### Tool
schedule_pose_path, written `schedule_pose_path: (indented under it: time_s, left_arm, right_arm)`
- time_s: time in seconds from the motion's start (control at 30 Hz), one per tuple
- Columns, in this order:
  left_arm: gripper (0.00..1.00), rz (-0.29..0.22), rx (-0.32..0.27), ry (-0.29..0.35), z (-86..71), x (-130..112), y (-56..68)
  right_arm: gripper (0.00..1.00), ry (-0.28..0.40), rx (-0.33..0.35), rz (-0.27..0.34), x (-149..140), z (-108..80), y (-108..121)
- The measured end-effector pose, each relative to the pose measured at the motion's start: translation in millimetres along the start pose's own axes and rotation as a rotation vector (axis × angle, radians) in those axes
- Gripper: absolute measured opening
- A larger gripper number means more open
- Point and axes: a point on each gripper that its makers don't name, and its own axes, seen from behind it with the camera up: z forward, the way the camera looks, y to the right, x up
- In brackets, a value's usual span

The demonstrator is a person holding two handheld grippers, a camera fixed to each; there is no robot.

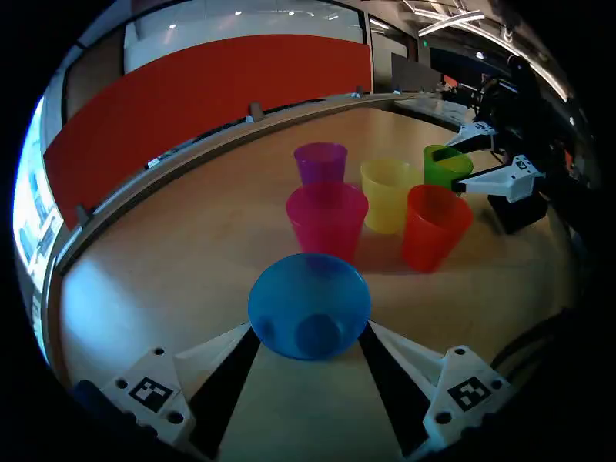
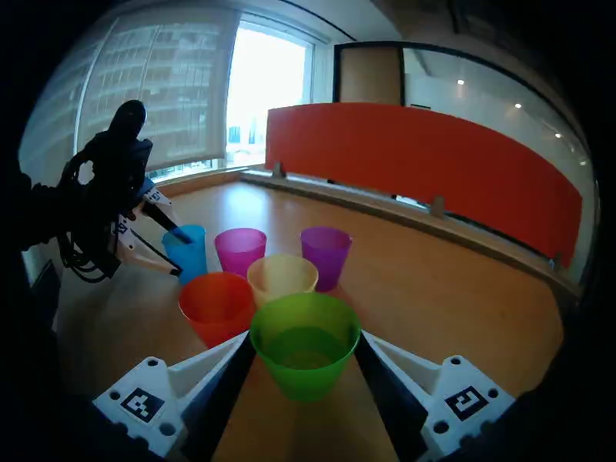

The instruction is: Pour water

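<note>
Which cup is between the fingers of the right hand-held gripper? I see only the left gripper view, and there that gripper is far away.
Observer: The green cup. In the right gripper view it sits between the fingers of the right hand-held gripper, and both touch its sides.
Operator: Does my blue cup stand upright? From above I cannot judge.
Observer: Yes. The right gripper view shows the blue cup from the side, upright, with the left hand-held gripper holding one finger on either side.
Operator: What is behind that gripper?
Observer: A large bright window.
</note>
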Motion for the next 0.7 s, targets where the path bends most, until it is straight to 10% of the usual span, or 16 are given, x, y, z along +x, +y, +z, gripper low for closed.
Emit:
schedule_pose_path:
  time_s: [0.7]
  left_arm:
    - [0.89, -0.003, 0.026, 0.009, -28.7, -8, 2.9]
  right_arm:
    - [0.91, -0.068, 0.009, 0.053, -17, 0.9, 2]
